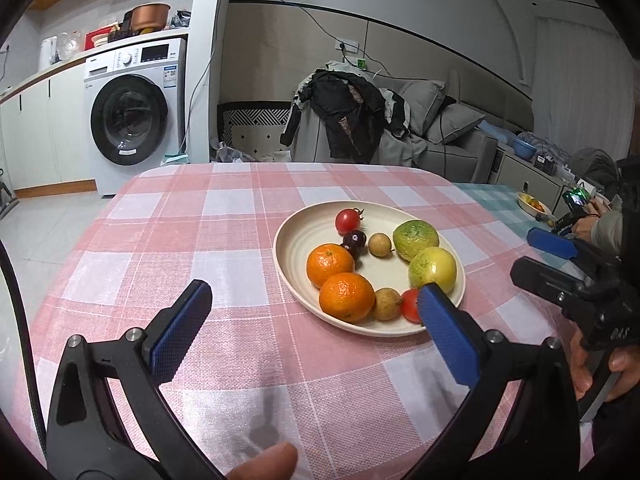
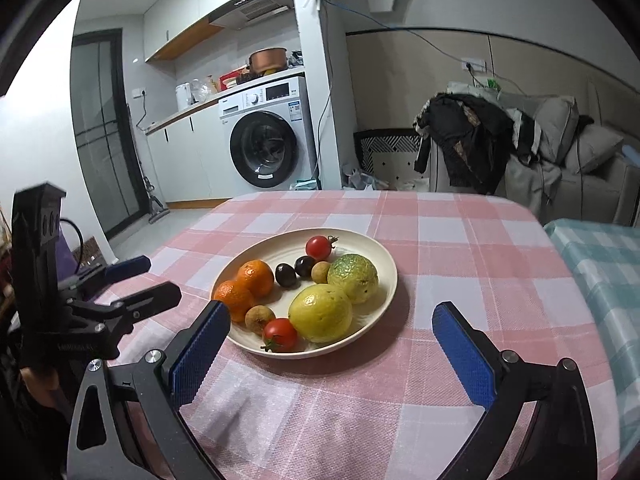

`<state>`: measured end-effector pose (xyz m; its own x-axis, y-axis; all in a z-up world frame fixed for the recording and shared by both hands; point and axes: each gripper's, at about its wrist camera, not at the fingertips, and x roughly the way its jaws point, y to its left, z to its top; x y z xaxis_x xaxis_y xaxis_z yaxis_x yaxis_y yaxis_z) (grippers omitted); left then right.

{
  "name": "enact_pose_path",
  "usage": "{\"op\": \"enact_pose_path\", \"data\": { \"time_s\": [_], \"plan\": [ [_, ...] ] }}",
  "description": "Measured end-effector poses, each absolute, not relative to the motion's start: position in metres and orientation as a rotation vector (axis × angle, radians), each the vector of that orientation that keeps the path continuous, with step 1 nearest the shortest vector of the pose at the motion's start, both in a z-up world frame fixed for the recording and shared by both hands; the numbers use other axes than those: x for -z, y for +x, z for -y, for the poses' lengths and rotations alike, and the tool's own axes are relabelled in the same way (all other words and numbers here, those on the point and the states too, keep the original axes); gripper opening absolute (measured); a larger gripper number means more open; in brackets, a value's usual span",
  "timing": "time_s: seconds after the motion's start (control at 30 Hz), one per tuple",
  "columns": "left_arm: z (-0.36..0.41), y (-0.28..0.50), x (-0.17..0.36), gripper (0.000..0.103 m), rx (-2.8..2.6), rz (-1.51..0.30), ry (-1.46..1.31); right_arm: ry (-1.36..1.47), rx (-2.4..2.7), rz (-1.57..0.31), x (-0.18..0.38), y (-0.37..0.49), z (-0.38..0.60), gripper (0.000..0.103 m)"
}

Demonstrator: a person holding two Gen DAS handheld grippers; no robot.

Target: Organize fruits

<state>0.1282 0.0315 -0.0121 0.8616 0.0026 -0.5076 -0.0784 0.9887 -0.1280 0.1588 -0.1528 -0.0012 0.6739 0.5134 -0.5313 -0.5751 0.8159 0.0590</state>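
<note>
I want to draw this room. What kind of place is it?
Probably a small home: a washing machine under a kitchen counter, a sofa with cushions, and a fruit plate on a checked tablecloth.

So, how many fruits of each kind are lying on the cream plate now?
Round orange mandarins: 2
Small red cherry tomatoes: 2
Large yellow-green round fruits: 2
Small dark purple round fruits: 2
Small tan round fruits: 2
Total: 10, all on the cream ribbed plate.
</note>
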Motion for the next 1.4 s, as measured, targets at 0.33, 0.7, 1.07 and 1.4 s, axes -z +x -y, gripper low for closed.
{"op": "enact_pose_path", "data": {
  "time_s": [0.33,0.7,1.07,1.4],
  "plan": [
    [-0.029,0.127,0.011,0.103,-0.029,-0.518,-0.136,-0.133,-0.618,-0.507,0.003,0.15,0.151,0.103],
    [-0.03,0.127,0.01,0.103,-0.026,-0.518,-0.138,-0.141,-0.633,-0.495,0.002,0.146,0.149,0.103],
    [-0.03,0.127,0.01,0.103,-0.025,-0.519,-0.14,-0.13,-0.63,-0.5,0.002,0.146,0.151,0.103],
    [-0.029,0.127,0.01,0.103,-0.027,-0.518,-0.141,-0.13,-0.632,-0.5,0.002,0.146,0.15,0.103]
  ]
}}
